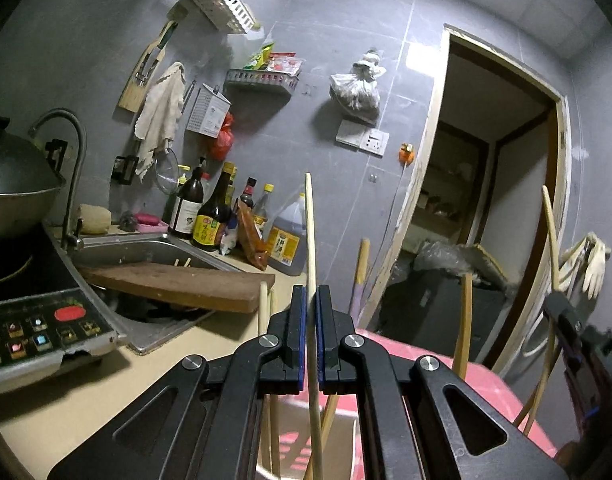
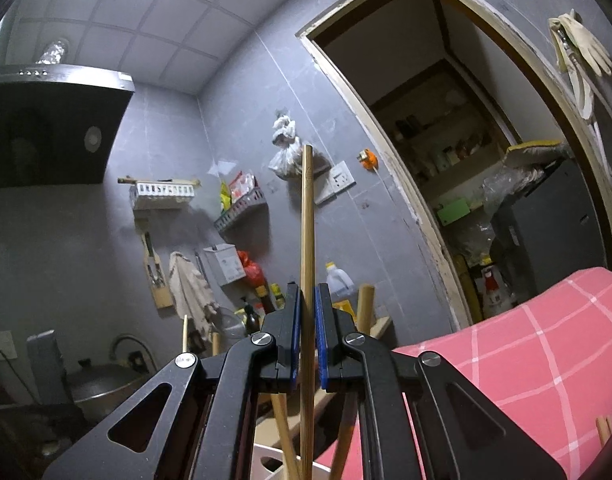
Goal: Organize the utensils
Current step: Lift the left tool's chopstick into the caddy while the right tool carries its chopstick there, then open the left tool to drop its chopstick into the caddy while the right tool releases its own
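Two grippers, left [image 1: 311,308] and right [image 2: 306,304], each clamp one chopstick [image 1: 310,232] [image 2: 307,216]. At least three more chopsticks [image 1: 463,320] stand loose near them. About seven bottles [image 1: 214,216] crowd the far worktop [image 1: 66,412] beside one sink [image 1: 146,248]. Two wall baskets [image 1: 222,2] hang above. One glove [image 2: 585,46] hangs at right.

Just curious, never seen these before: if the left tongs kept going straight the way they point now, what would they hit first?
Probably the grey tiled wall. The left tongs, shut on a chopstick, point over the counter's end, just right of the big oil jug. Nothing nearer seems to cross that line, though depth is hard to judge here.
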Demonstrator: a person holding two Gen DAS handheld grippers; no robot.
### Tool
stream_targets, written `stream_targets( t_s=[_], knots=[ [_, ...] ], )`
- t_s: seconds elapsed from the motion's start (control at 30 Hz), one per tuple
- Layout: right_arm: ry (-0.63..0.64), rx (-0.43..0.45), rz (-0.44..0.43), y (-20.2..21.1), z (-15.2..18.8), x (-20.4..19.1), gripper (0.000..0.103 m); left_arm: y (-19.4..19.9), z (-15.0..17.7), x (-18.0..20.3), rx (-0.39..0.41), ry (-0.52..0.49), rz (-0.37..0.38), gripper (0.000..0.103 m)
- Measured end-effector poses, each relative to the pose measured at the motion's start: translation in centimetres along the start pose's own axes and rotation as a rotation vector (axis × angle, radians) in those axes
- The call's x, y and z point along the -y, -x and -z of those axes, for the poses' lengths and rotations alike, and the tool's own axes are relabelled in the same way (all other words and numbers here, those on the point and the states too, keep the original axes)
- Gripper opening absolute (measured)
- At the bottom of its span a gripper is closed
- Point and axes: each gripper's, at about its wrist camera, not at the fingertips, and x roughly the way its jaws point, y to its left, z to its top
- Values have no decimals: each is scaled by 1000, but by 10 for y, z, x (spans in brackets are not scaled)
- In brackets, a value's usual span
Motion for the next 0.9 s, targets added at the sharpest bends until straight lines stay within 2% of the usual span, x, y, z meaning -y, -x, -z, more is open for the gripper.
stream_targets(
  t_s=[0.2, 0.53, 0.9],
  knots=[
    [31, -44, 0, 2, 9, -2, 5, 4, 18, 6, -10, -35, -11, 3],
    [70, -182, 28, 13, 21, -6, 6, 9, 36, 18, -51, -105, 8, 3],
    [83, -247, 25, 22, 27, -9, 6, 11, 45, 18, -101, -98, 31, 4]
  ],
)
